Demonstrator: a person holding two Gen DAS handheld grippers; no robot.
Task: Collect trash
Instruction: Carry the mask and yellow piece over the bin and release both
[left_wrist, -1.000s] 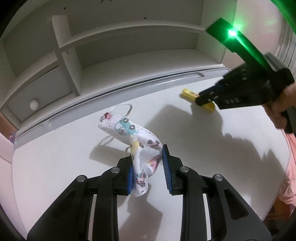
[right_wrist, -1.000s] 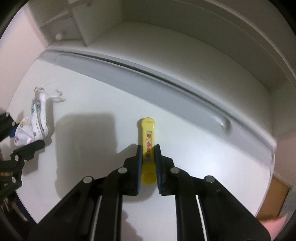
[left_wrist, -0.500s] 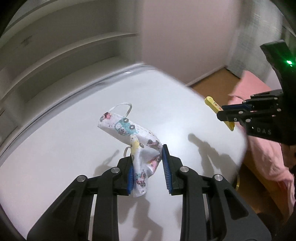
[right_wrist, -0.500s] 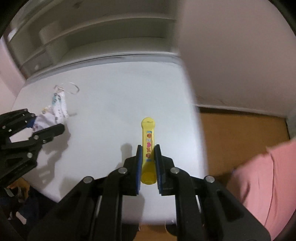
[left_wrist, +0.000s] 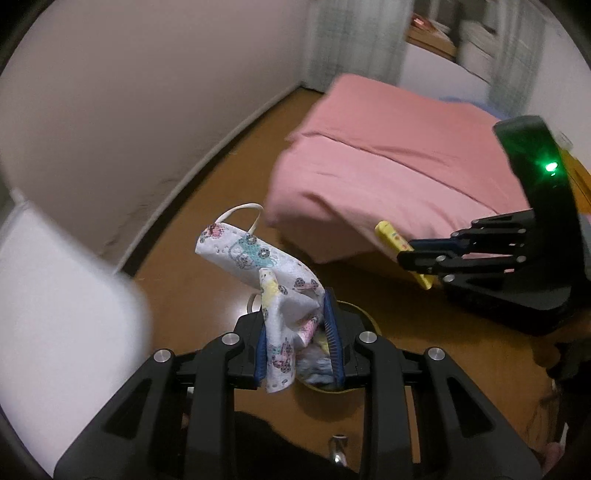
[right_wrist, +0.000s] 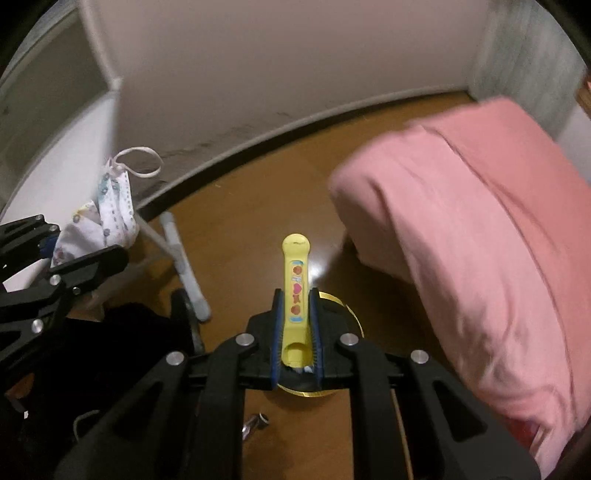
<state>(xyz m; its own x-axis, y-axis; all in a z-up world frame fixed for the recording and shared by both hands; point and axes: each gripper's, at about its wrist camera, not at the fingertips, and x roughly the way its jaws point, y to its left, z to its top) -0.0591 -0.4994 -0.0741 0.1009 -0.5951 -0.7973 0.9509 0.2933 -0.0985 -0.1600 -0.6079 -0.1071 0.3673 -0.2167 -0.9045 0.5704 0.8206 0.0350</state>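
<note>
Grippers first: the left gripper (left_wrist: 297, 345) has its blue-padded jaws only partly closed, pinching a crumpled white face mask (left_wrist: 275, 284) with a cartoon print. The cloth sits against the left pad, and there's a bit of a gap on the other side, so it's a loose bunch rather than a flat squeeze. One ear loop (left_wrist: 242, 212) sticks up off the far end of the mask. The right gripper (right_wrist: 295, 328) is clamped nearly shut on a yellow plastic stick (right_wrist: 295, 291) with red and blue stickers on it, rounded tip pointing away from the camera. Both items are up in the air, not resting on anything.

Right under both sets of jaws there's a round container with a gold rim (right_wrist: 351, 314) sitting on the brown wood floor (right_wrist: 240, 221). Most of it is hidden behind the fingers, so can't say much about what's in it. The two grippers are near each other but apart.

Around them: a pink blanket (left_wrist: 388, 162) off to the right, a pale wall (right_wrist: 277, 55) with a baseboard behind, a white table edge (left_wrist: 55, 295) at left, and a white leg or frame piece (right_wrist: 184, 266) standing on the floor.

Count: two grippers, one mask, one yellow stick, one container.
</note>
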